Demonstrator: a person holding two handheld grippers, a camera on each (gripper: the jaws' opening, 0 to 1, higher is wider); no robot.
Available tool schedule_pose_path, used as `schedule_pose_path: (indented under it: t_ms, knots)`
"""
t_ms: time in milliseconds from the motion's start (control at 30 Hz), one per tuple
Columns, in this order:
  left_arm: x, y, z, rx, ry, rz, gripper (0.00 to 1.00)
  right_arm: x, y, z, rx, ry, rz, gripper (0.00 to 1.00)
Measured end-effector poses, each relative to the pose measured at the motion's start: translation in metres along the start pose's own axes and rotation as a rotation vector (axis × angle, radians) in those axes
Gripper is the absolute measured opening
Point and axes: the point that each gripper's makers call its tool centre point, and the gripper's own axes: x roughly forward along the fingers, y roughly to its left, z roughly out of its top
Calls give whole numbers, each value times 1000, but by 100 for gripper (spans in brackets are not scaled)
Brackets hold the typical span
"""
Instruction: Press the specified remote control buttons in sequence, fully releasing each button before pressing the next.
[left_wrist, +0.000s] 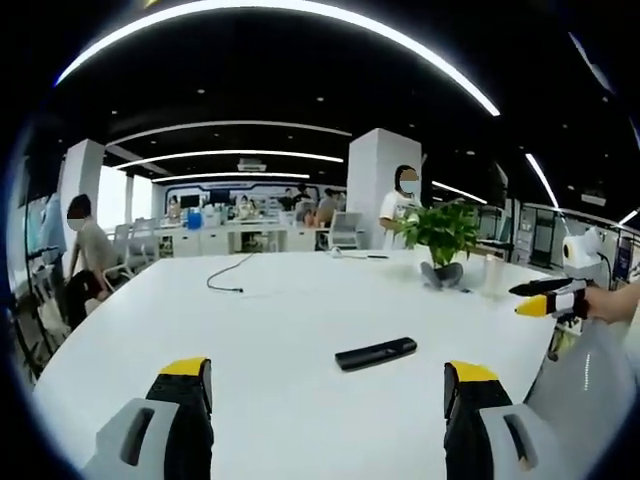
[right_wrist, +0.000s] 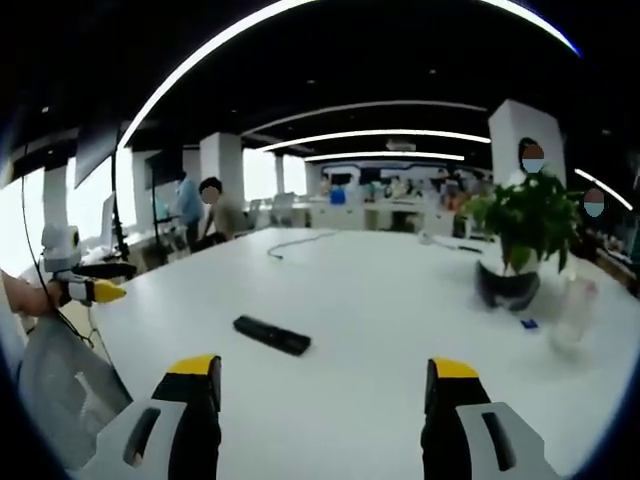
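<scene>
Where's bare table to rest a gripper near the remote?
Bare table lies all around the remote, between it and both open grippers. Also free: the stretch from the remote to the cable. More crowded by the potted plant, with a clear cup beside it.

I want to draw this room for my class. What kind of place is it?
Probably a big open office. There's a long white meeting table with a potted plant on it, rows of desks behind, people standing about, and long strip lights overhead.
</scene>
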Motion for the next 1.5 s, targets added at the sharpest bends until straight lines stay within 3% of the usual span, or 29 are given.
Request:
schedule_pose_path:
  t_ms: [233,367,600,733,833,1033,1167,1500]
  knots:
    - [3,-9,-7,-28,35,-63,100,-1,-2,2,1,-10,-10,81]
    - [6,-19,-15,-19,95,-109,100,-2,-4,2,-2,-11,-19,81]
    - [13,-30,-11,8,135,-172,100,-2,-7,3,9,-17,-26,79]
    - [22,-39,-16,11,211,-290,92,-2,-6,4,11,-22,-22,78]
    - [29,-45,-21,83,282,-359,82,-2,-6,3,13,-21,-19,77]
    - [46,-51,-34,209,389,-451,75,-2,-4,5,14,-26,-12,77]
    - [55,-56,-44,239,477,-520,74,-3,-3,6,15,-29,-11,76]
    - [81,-59,-54,302,577,-585,72,-4,-2,8,20,-31,-16,75]
